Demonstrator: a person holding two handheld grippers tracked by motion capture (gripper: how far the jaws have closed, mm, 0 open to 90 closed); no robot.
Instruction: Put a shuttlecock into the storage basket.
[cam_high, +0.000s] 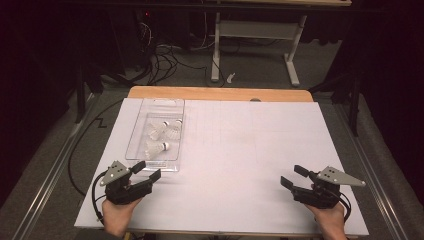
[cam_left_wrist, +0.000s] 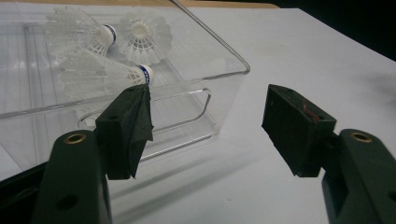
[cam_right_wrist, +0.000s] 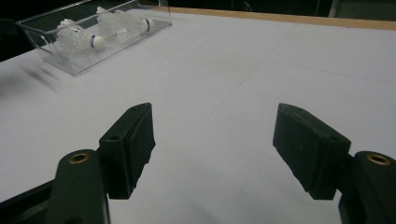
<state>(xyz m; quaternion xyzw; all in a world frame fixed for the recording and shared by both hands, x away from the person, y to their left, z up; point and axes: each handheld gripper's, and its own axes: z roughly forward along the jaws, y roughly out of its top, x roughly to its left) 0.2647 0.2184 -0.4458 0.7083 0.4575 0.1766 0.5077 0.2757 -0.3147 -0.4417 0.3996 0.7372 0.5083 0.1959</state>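
**Both grippers wait open, shuttlecocks in the bin**

The left black two-jaw gripper rests low at the near left of the table, jaws spread wide and holding nothing — its fingertips sit just short of the near end wall of the clear plastic rectangular bin, probably poised to reach in. The right black two-jaw gripper lies well apart at the near right, equally wide open and empty, aimed across the bare surface toward the bin. Inside the bin lie three white feathered shuttlecocks, two toward the far half and one nearer, on their sides with blue-banded cork tips showing. The bin's upright walls mean a reach has to come from above, over the rim. The white sheet-covered table offers wide open room to the right of the bin, bounded by a wooden strip at the far edge.
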